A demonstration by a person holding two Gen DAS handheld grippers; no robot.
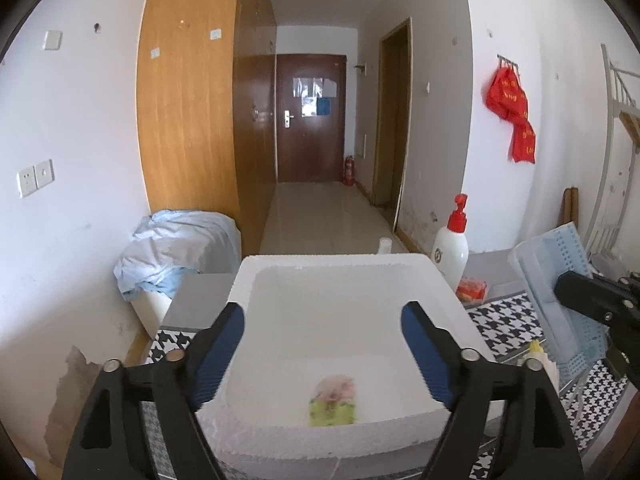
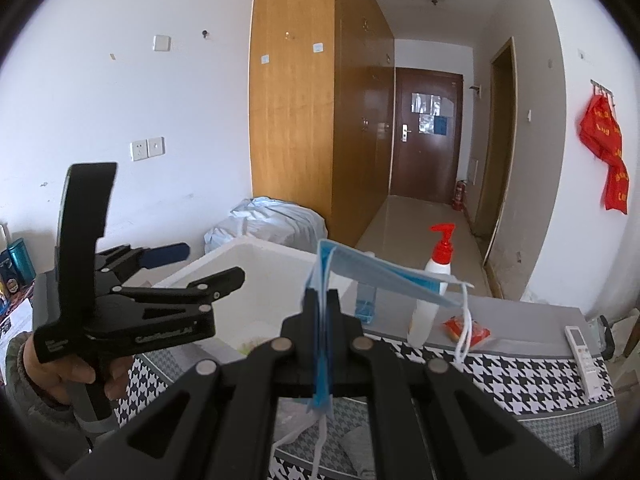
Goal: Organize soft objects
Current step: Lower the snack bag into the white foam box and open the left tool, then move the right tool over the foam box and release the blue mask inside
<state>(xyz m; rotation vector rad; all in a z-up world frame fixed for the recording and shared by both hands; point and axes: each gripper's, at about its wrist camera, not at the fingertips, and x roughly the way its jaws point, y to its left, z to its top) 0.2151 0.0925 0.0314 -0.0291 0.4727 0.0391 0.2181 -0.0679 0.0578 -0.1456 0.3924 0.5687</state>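
While the right gripper (image 2: 322, 300) pinches its load, the lines below run from its fingertips outward.

Right gripper state: clamped shut on a stack of pale blue pleated face masks (image 2: 380, 276), nipped at one short end.
Mask axis: long side runs away from the fingertips and off to the right, roughly level, with white ear loops (image 2: 464, 332) dangling off the far end and more loops hanging under the jaws.
Left gripper state: its blue-padded jaws stand wide apart with nothing between them (they frame the box, they do not touch it); left gripper (image 1: 322, 344) hovers over the near rim.
Box bearing: white foam box (image 1: 344, 276) lies ahead and to the left of the masks, just beyond the right fingertips; its open top faces up.
Box contents: one small green-and-pink soft packet (image 1: 332, 400) on the floor near the front wall.
Nearer hand: the left is over the box, but the right carries the masks, so by my reading the move is a short swing leftward.
Beyond: white pump bottle with red cap (image 2: 432, 280) stands to the right of the box, near the masks' far end.
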